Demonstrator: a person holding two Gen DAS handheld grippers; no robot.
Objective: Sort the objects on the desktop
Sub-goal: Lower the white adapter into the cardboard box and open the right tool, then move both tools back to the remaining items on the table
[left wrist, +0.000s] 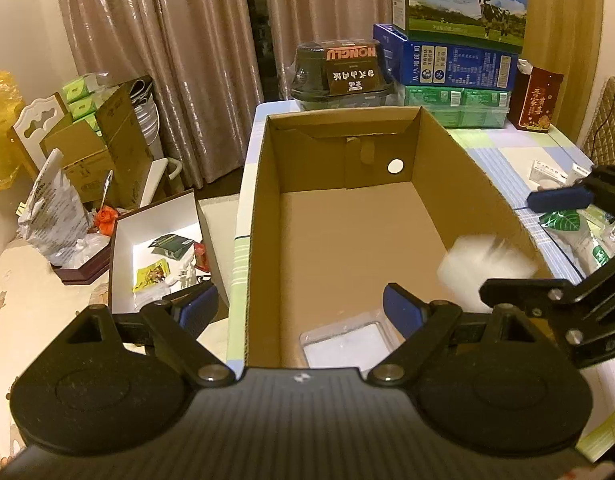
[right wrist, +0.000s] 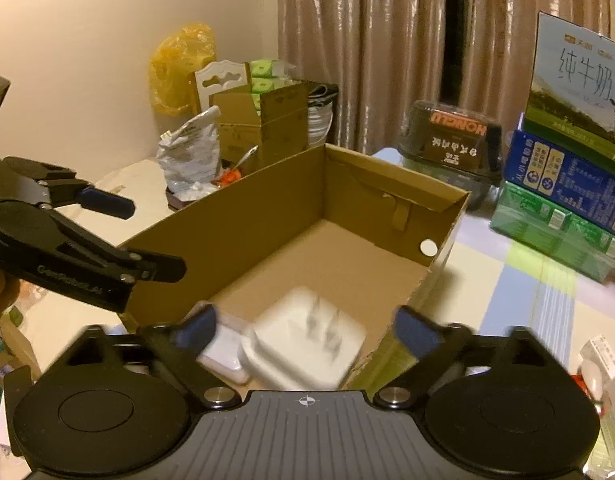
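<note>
An open brown cardboard box [left wrist: 447, 168] [right wrist: 267, 200] stands on the table. A clear flat plastic case [left wrist: 347, 344] [right wrist: 223, 354] lies on its floor at the near end. A white blocky object [right wrist: 307, 344] [left wrist: 483, 268] shows blurred inside the box's near right corner, between the spread fingers of my right gripper [right wrist: 307, 330] [left wrist: 507, 246], which is open and not touching it. My left gripper [left wrist: 299, 308] [right wrist: 157, 236] is open and holds nothing; it hangs over the box's near left wall.
Stacked milk cartons [left wrist: 459, 28] [right wrist: 567, 148], a dark lidded tub [left wrist: 343, 72] and a red box [left wrist: 535, 98] line the table's far end. Small packets [left wrist: 571, 228] lie right of the box. A white tray box [left wrist: 159, 248] and cardboard cartons [left wrist: 103, 148] sit lower left.
</note>
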